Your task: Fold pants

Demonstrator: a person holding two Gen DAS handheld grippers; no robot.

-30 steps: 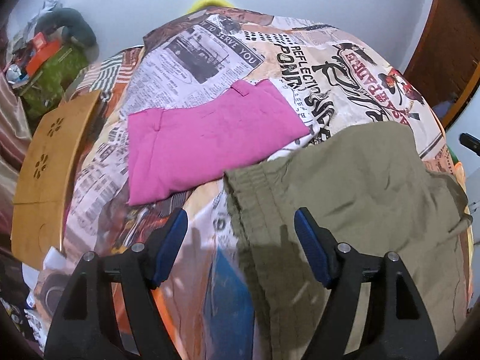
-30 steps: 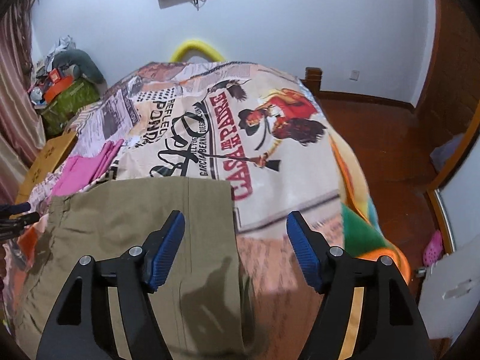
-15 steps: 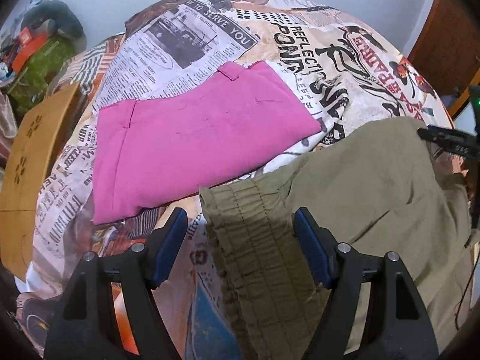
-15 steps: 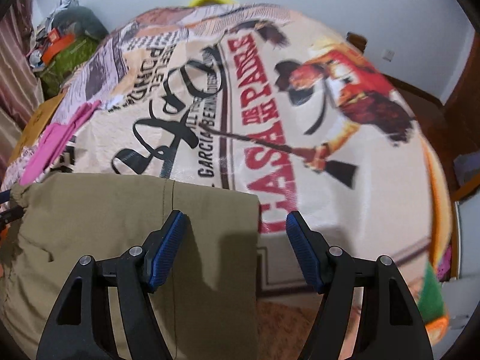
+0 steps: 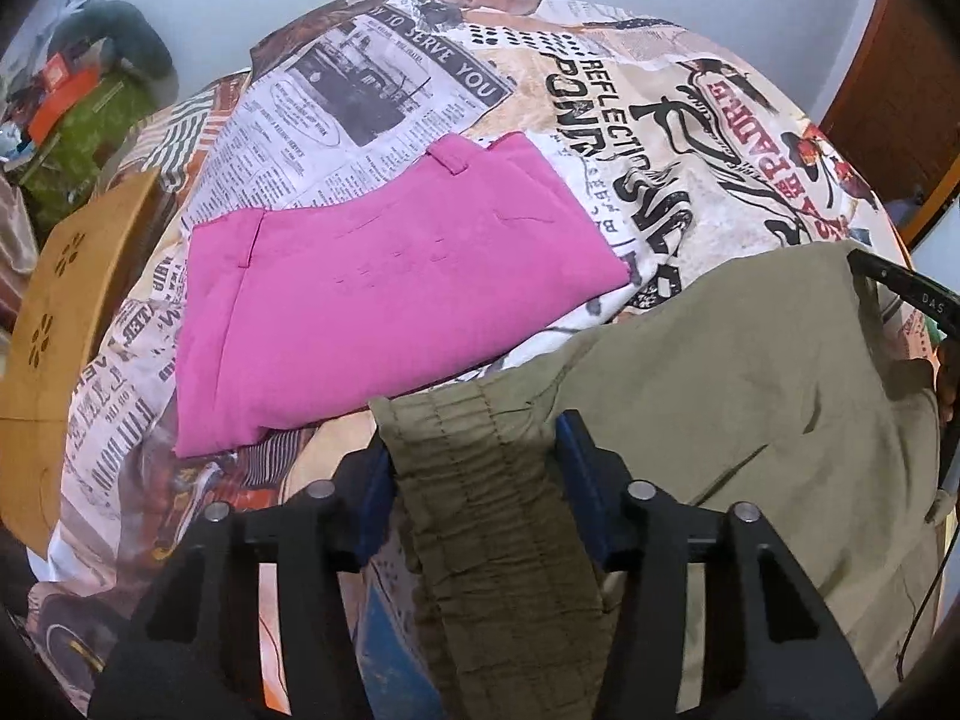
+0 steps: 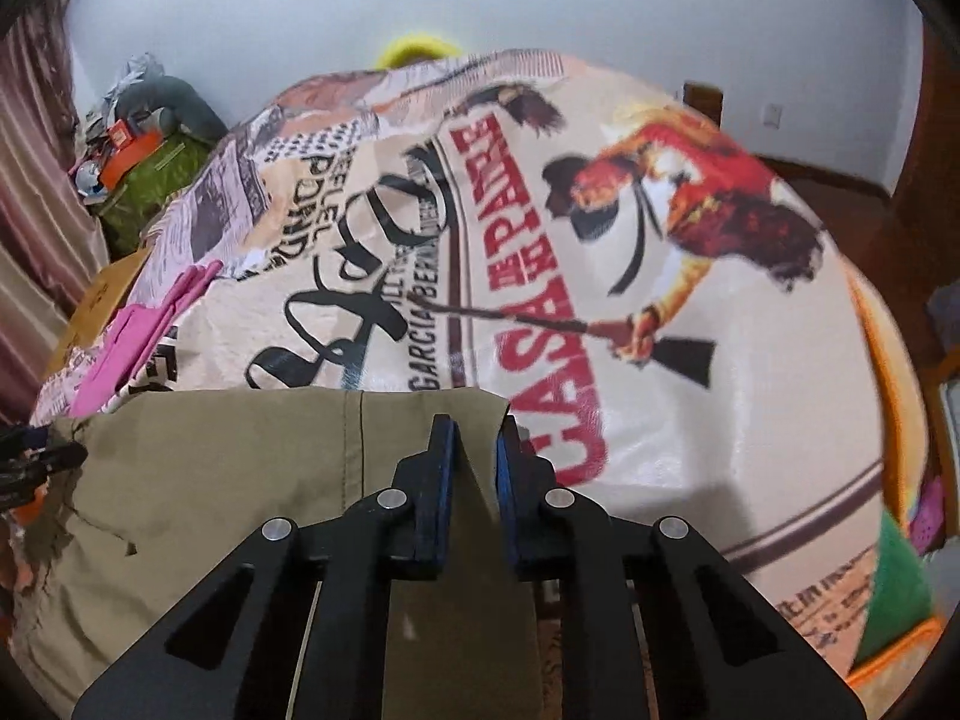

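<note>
Olive-green pants (image 5: pixel 738 384) lie on the printed bedspread (image 5: pixel 600 90), folded lengthwise. In the left wrist view my left gripper (image 5: pixel 474 450) is closing on the gathered elastic waistband (image 5: pixel 480 480), which fills the gap between the blue pads. In the right wrist view my right gripper (image 6: pixel 474 450) is shut on the far right corner of the olive pants (image 6: pixel 240 480), at the leg end. The cloth rises in a pinched ridge between the pads. The right gripper's tip (image 5: pixel 900 294) shows at the right edge of the left wrist view.
A folded pink garment (image 5: pixel 384 294) lies on the bed left of the olive pants; it also shows in the right wrist view (image 6: pixel 144 330). A wooden board (image 5: pixel 66 312) stands at the bed's left side. Clutter (image 6: pixel 138 144) sits at the back left by the wall.
Both grippers moved down onto the olive pants and closed from wide open. The right one now pinches the leg-end corner; the left one has narrowed around the waistband.
</note>
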